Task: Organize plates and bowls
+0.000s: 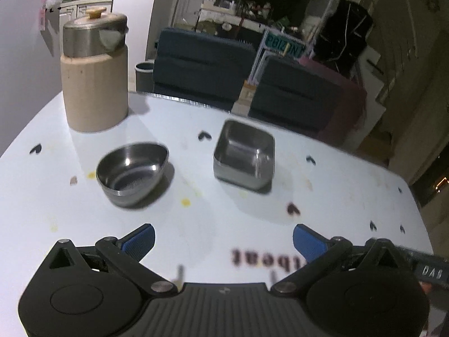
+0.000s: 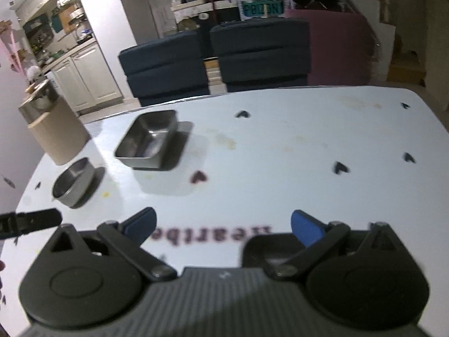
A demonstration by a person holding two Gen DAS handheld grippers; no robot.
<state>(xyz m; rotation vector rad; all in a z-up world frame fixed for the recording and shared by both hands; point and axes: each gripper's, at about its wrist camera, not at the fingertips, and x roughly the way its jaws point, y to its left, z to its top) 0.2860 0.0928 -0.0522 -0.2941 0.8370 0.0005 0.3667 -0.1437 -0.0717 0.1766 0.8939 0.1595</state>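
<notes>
A round steel bowl (image 1: 132,172) stands on the white table (image 1: 224,224), left of a square steel dish (image 1: 244,156). My left gripper (image 1: 223,243) hovers open in front of both, nothing between its blue-padded fingers. From the right wrist, the square dish (image 2: 148,140) and round bowl (image 2: 73,182) lie ahead to the left. My right gripper (image 2: 223,229) is open and empty above the near table edge. A black part of the left gripper (image 2: 31,221) shows at the far left.
A tall beige canister with a steel lid (image 1: 94,75) stands at the table's back left corner. Two dark blue chairs (image 2: 219,59) sit beyond the far edge. The table (image 2: 308,140) bears small heart prints and stains.
</notes>
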